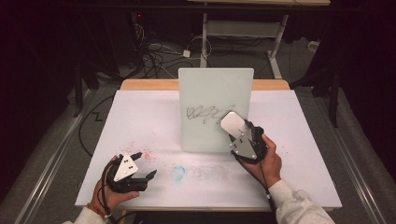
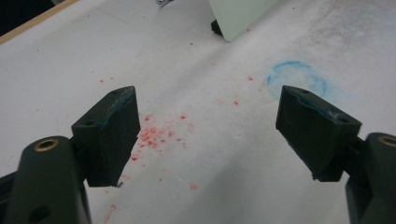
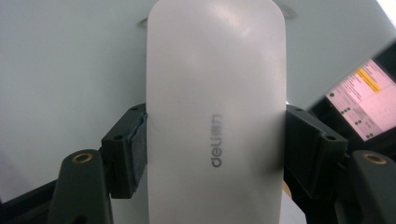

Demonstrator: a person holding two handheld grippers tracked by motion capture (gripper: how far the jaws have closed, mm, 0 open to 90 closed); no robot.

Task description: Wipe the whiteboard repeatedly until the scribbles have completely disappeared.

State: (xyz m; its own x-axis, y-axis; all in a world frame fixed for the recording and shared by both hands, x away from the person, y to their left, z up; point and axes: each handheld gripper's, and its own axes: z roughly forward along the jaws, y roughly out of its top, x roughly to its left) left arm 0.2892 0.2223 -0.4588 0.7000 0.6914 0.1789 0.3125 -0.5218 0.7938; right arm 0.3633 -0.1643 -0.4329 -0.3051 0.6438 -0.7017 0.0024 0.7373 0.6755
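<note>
A small whiteboard (image 1: 212,93) stands upright at the middle of the table, with a black scribble (image 1: 203,113) across it. My right gripper (image 1: 237,129) is shut on a white eraser (image 1: 232,122) and holds it against the board at the scribble's right end. Up close, the eraser (image 3: 215,93) bears grey "deli" lettering and sits clamped between the two jaws, the board (image 3: 70,60) right behind it. My left gripper (image 1: 144,165) rests low at the front left, open, with nothing between its fingers (image 2: 109,133).
White paper (image 1: 140,112) covers the table. Red specks (image 2: 154,135) and a faint blue ring (image 2: 299,79) mark it near my left gripper. A wooden edge (image 1: 149,84) shows at the back. Cables and a desk frame (image 1: 243,28) lie on the floor beyond.
</note>
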